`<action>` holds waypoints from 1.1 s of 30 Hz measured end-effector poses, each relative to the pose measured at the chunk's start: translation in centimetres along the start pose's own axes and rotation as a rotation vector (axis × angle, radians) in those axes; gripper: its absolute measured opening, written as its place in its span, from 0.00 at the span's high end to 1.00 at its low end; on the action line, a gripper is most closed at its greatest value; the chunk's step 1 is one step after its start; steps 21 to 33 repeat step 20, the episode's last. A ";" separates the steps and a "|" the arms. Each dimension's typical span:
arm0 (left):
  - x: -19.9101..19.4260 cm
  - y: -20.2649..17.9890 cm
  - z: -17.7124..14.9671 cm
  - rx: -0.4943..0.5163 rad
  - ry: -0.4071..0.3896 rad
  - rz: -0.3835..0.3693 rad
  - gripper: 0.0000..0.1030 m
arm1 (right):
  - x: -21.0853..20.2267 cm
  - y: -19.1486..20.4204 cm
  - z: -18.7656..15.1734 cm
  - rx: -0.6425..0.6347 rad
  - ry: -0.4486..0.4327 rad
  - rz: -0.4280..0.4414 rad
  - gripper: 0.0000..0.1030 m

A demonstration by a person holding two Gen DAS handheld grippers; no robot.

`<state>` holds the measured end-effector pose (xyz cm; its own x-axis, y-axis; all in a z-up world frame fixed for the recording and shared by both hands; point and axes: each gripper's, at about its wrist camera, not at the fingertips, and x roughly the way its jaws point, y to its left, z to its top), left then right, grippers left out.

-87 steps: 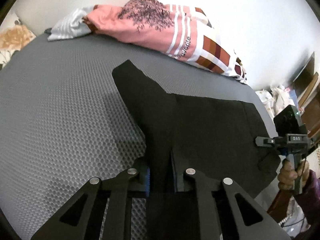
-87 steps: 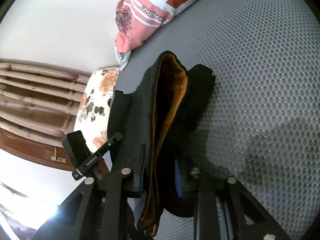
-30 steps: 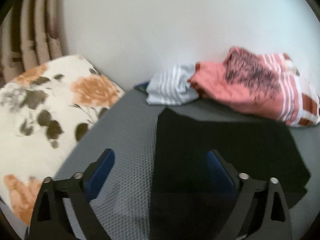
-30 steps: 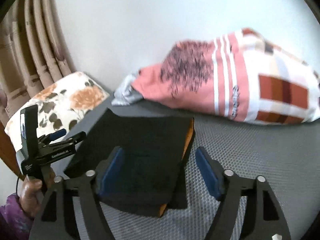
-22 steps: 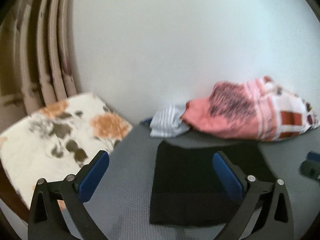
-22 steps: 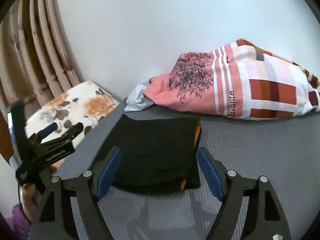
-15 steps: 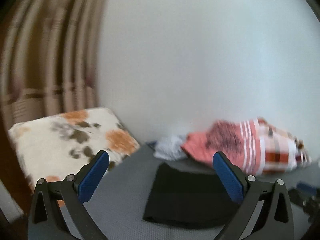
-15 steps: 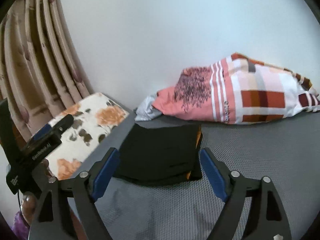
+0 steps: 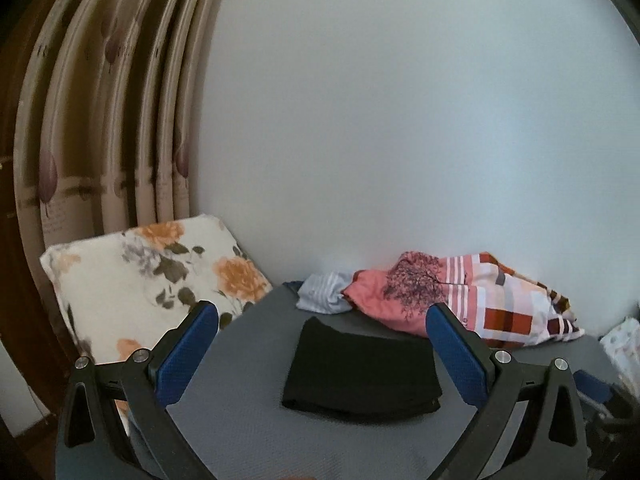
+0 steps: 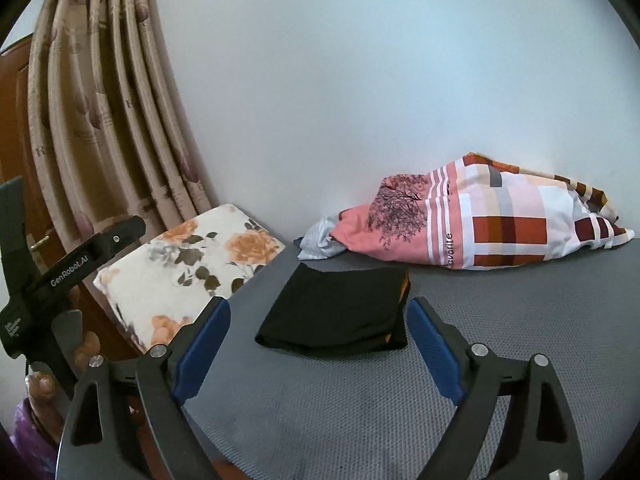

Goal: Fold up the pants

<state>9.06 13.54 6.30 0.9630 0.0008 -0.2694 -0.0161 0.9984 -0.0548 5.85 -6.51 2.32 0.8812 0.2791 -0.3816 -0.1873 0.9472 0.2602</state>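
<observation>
Black pants (image 10: 336, 312) lie folded into a compact rectangle on the grey mat (image 10: 500, 320), toward its far edge, just short of the pink patterned bundle (image 10: 480, 224) against the wall. Orange lining shows at the fold's right edge. Left gripper (image 9: 322, 354) has its jaws spread wide, nothing between the pads. Right gripper (image 10: 318, 338) is opening, also empty. Floral pillow (image 10: 188, 264) sits off the mat's left edge.

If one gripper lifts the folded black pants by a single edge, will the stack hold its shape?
Probably not. The folded black pants are soft cloth layers lying flat on the grey mesh mattress, so they would likely droop and unfold. The orange lining showing at one edge suggests loose layers that could slide apart.
</observation>
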 end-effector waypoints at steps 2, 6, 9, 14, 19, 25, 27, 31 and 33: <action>-0.7 -0.3 -0.1 0.007 0.006 -0.012 0.00 | -0.5 0.2 0.0 0.000 -0.004 0.001 0.14; -1.7 -1.2 -0.4 0.037 0.014 -0.016 0.00 | -1.4 0.4 0.0 0.001 -0.013 0.005 0.12; -2.1 -1.9 -0.8 0.058 0.027 -0.032 0.00 | -1.5 0.5 -0.1 -0.004 -0.006 0.006 0.11; -2.3 -3.4 -1.8 0.115 0.010 -0.043 0.00 | -1.6 0.8 -0.5 -0.007 0.010 0.001 0.10; -2.0 -4.1 -2.6 0.109 0.031 -0.046 0.00 | -1.4 0.9 -0.9 -0.004 0.027 -0.007 0.10; -1.8 -4.2 -2.6 0.111 0.039 -0.056 0.00 | -1.3 1.0 -0.9 -0.005 0.030 -0.009 0.09; -1.8 -4.2 -2.6 0.111 0.039 -0.056 0.00 | -1.3 1.0 -0.9 -0.005 0.030 -0.009 0.09; -1.8 -4.2 -2.6 0.111 0.039 -0.056 0.00 | -1.3 1.0 -0.9 -0.005 0.030 -0.009 0.09; -1.8 -4.2 -2.6 0.111 0.039 -0.056 0.00 | -1.3 1.0 -0.9 -0.005 0.030 -0.009 0.09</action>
